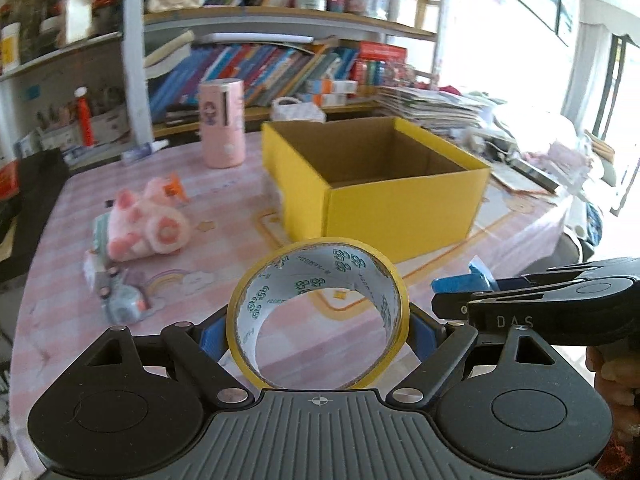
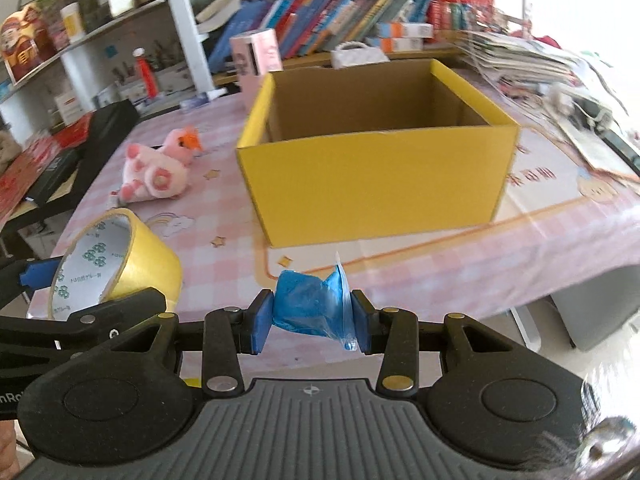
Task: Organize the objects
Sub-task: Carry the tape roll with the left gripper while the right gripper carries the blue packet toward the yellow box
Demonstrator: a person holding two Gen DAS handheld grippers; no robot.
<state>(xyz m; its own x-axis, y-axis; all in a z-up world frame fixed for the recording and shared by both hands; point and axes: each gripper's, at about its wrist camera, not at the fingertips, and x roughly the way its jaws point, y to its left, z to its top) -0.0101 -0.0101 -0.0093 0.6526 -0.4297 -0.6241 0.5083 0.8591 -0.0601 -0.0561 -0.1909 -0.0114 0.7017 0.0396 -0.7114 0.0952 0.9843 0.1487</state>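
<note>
A yellow tape roll [image 1: 318, 312] – green-logo-printed liner – is clamped in the left gripper [image 1: 318, 330] jaws at lower centre; a crinkly blue packet [image 2: 312, 306] is pinched by the right gripper [image 2: 312, 318]. Mid-frame, an open yellow cardboard box [image 2: 372, 184] is seen on the bench [image 2: 540, 240].

The left hand-held gripper [image 1: 318, 330] clamps a yellow tape roll [image 1: 318, 312] above the bench [image 1: 224, 216]; a yellow box [image 1: 376, 188] stands open beyond, a pink plush [image 1: 148, 226] to its left.
</note>
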